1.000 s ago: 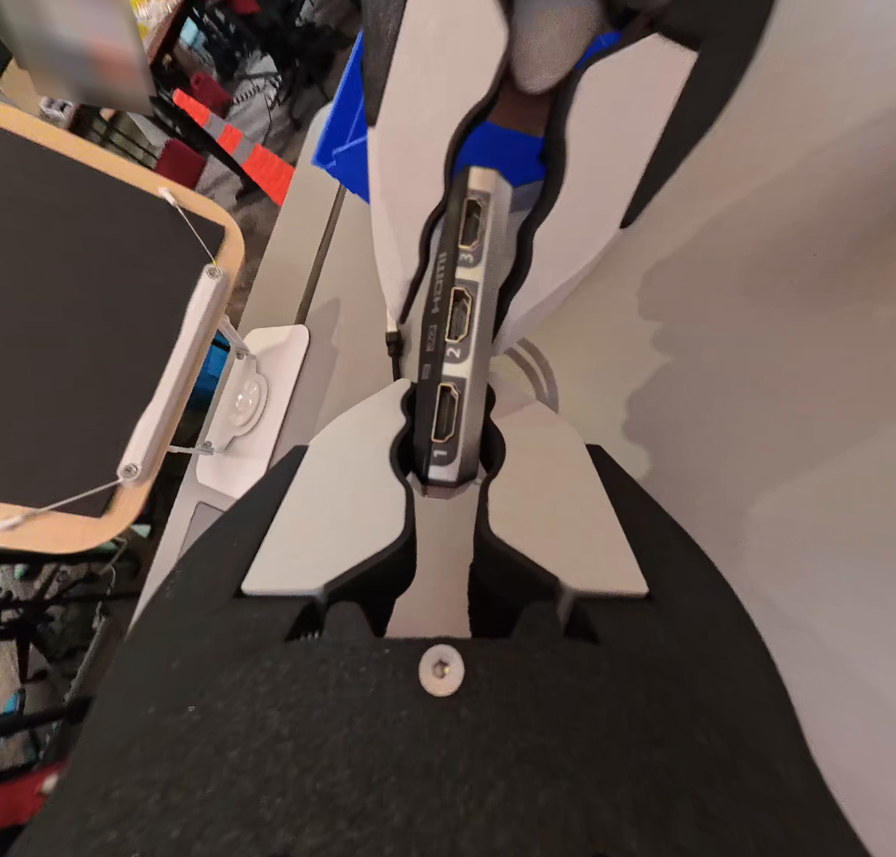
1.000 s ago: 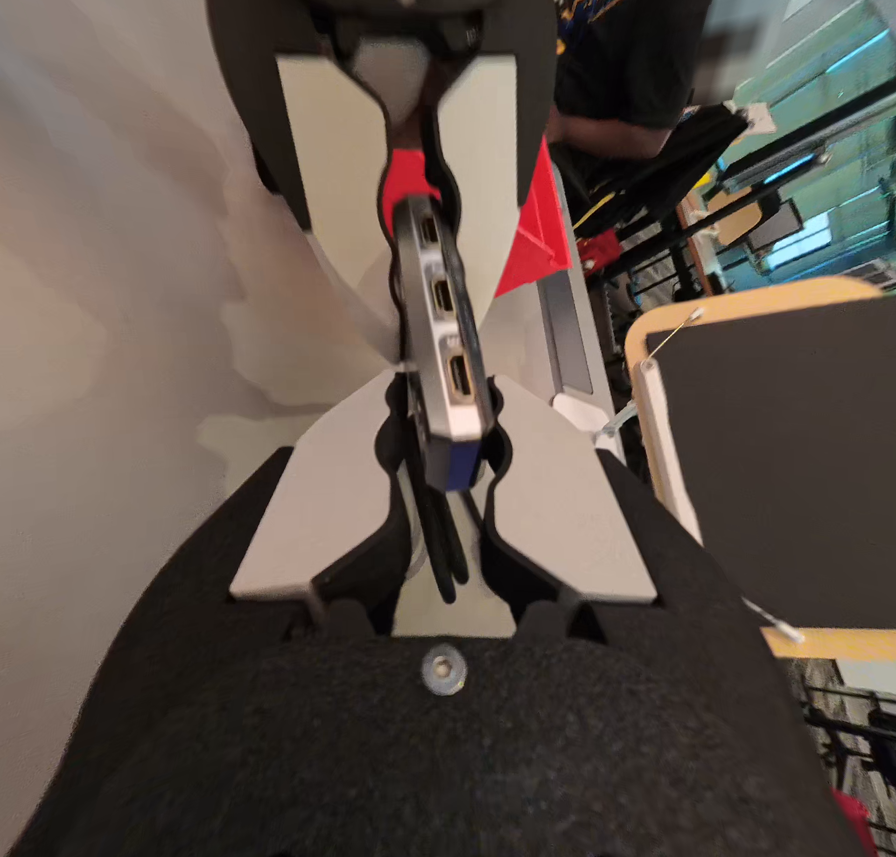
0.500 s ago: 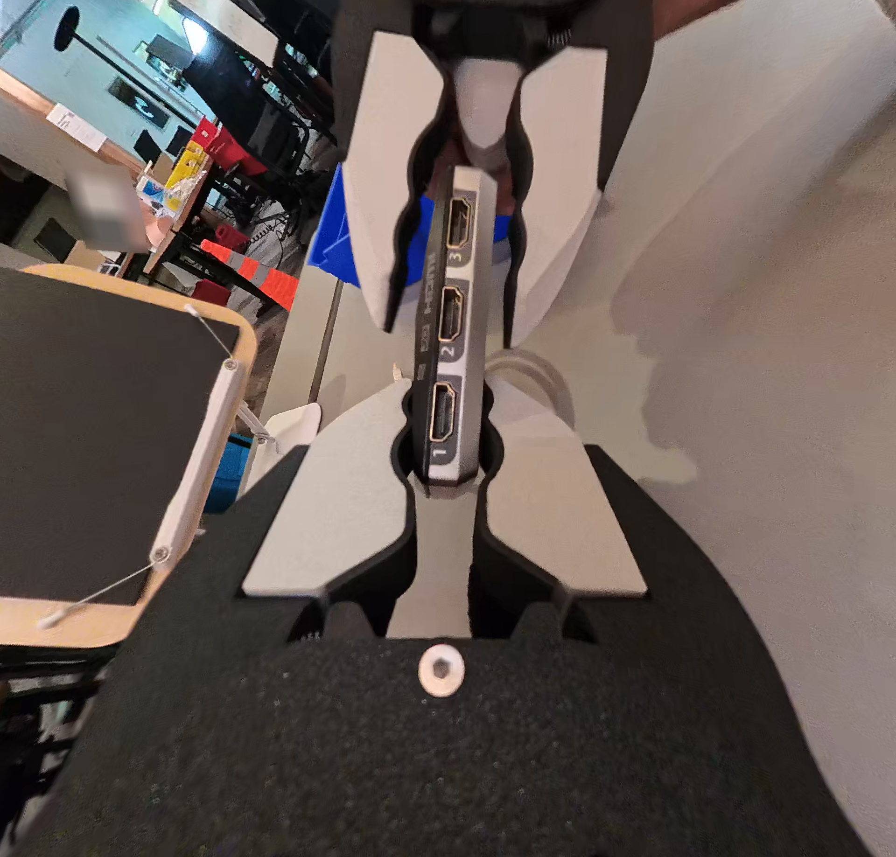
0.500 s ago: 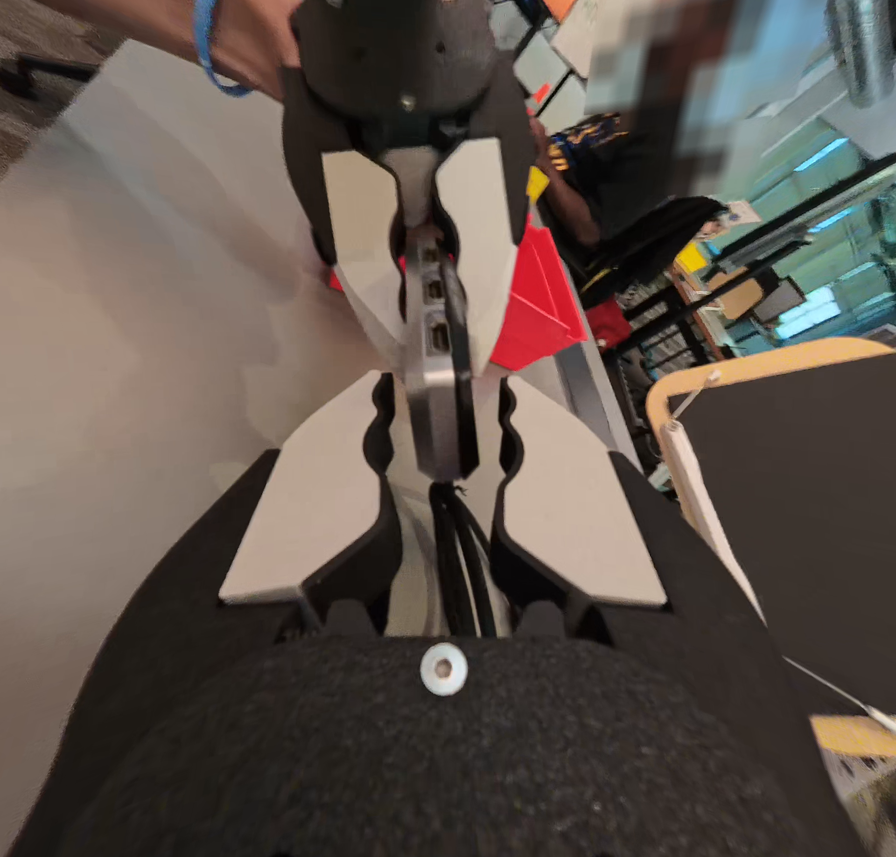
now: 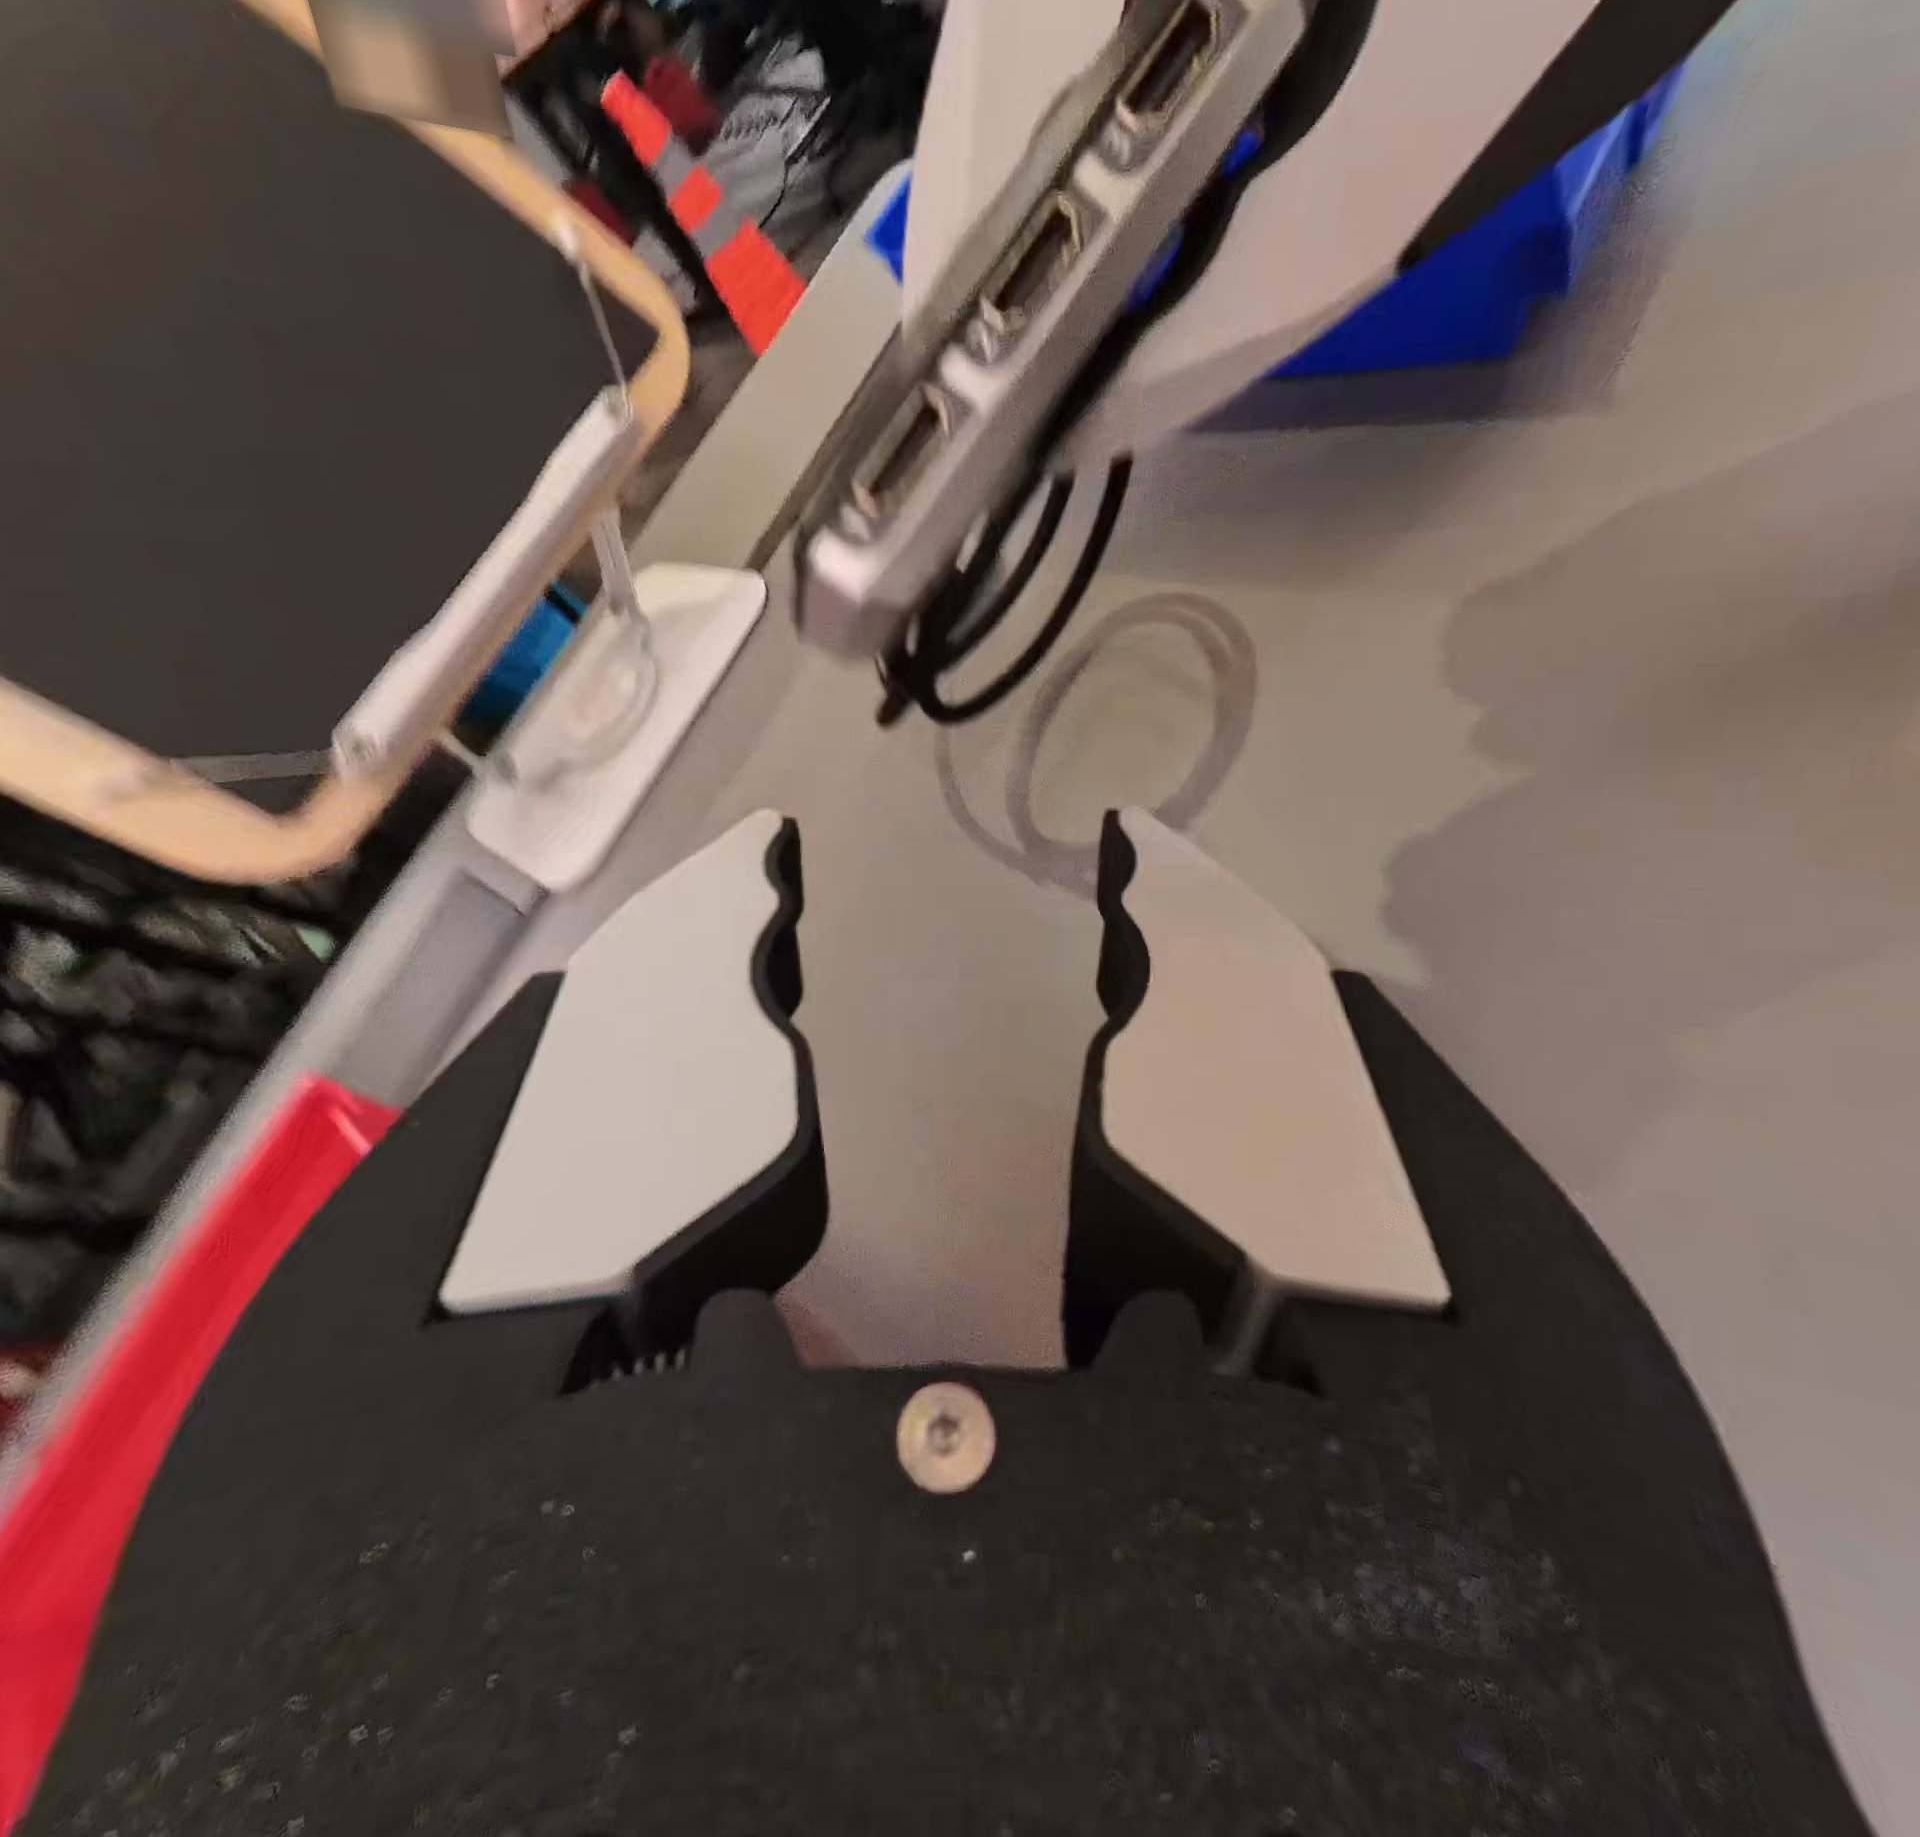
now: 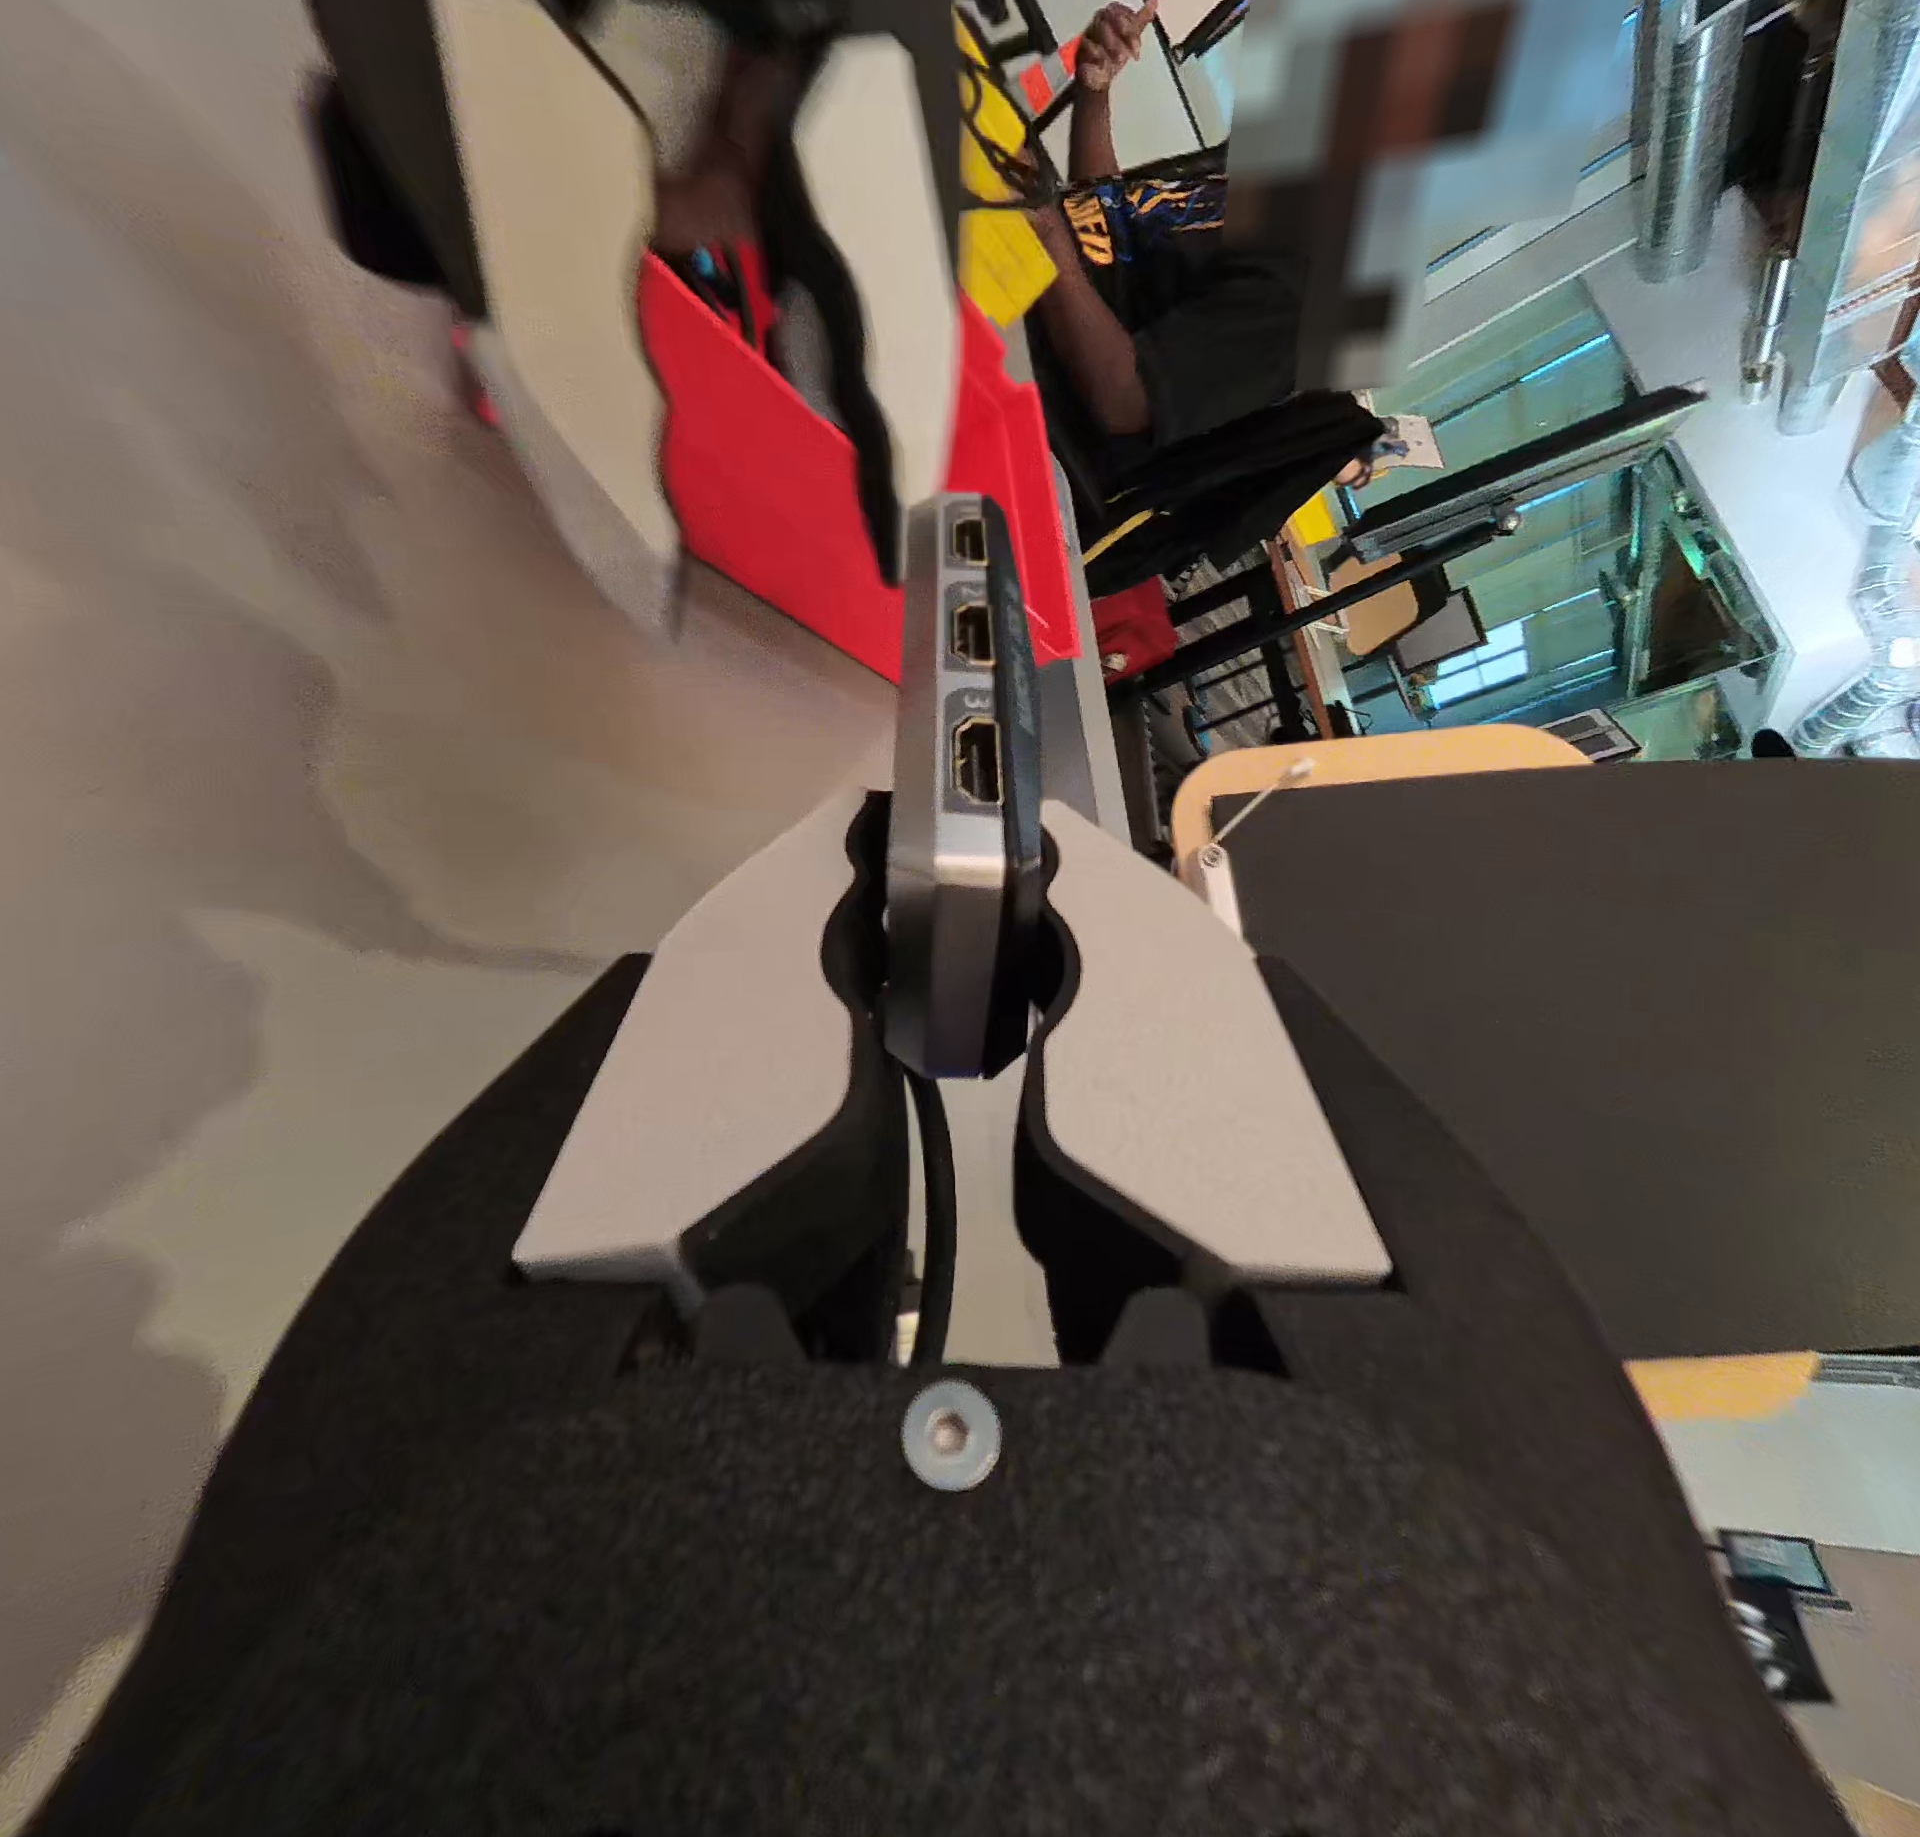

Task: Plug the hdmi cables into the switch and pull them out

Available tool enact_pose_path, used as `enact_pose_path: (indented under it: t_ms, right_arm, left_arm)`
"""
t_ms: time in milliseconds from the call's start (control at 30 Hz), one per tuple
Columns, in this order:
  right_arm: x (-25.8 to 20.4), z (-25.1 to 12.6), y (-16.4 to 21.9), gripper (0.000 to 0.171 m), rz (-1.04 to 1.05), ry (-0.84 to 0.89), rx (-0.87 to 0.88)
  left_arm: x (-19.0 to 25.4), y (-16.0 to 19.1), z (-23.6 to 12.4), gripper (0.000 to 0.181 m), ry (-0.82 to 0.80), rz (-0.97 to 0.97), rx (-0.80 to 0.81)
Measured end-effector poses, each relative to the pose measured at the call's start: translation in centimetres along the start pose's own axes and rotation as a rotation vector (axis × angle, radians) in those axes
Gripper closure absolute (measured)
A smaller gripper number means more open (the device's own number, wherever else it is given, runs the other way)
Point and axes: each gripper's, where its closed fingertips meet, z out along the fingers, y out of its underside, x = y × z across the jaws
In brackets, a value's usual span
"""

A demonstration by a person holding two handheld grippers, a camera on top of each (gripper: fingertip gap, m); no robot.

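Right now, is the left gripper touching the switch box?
Apart. In the left wrist view the left gripper stands open with only bare table between its fingers, and the switch hangs farther off, held by the right gripper.

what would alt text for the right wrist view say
The right gripper is shut on one end of a grey HDMI switch, its three ports empty. The open left gripper is beyond it, before a red bin.
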Motion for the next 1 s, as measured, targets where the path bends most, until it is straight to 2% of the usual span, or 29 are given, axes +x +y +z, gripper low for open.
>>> enact_pose_path:
  t_ms: [100, 200, 267, 333, 367, 500, 600, 800, 967, 1000]
  right_arm:
    - [1.4, -0.1, 0.8, 0.148, -0.083, 0.059, -0.017]
    - [0.9, 0.2, 1.6, 0.148, -0.12, 0.071, -0.017]
    - [-0.1, 0.7, 2.1, 0.148, -0.112, 0.069, -0.025]
    - [-1.1, 1.0, 2.2, 0.148, -0.115, 0.079, -0.024]
    - [-1.5, 1.1, 2.1, 0.148, -0.119, 0.083, -0.017]
    - [-2.8, 0.9, 2.3, 0.148, -0.076, 0.067, -0.013]
    - [-3.3, 0.4, 2.8, 0.148, -0.045, 0.047, -0.009]
    - [-3.0, -0.6, 2.6, 0.148, 0.003, 0.05, -0.004]
    - [-3.3, 0.0, 2.7, 0.148, -0.017, 0.038, -0.016]
    - [-3.4, 0.1, 2.7, 0.148, -0.025, 0.035, -0.02]
  left_arm:
    - [3.1, 0.7, -2.7, 0.126, 0.013, -0.251, 0.053]
    - [7.5, 1.1, -5.3, 0.126, 0.071, -0.533, 0.187]
    - [9.5, 2.2, -6.7, 0.135, 0.091, -0.699, 0.222]
    - [10.2, 3.5, -8.2, 0.153, 0.083, -0.864, 0.264]
    - [10.4, 4.0, -9.0, 0.154, 0.094, -0.922, 0.301]
    - [9.5, 6.7, -11.5, 0.141, 0.074, -1.056, 0.368]
    - [8.9, 9.0, -12.0, 0.136, 0.013, -1.004, 0.252]
    - [4.7, 12.8, -13.7, 0.137, -0.171, -0.711, -0.021]
    - [-0.6, 15.3, -14.0, 0.139, -0.108, -0.54, -0.293]
    - [-1.8, 15.3, -13.9, 0.147, -0.085, -0.525, -0.317]
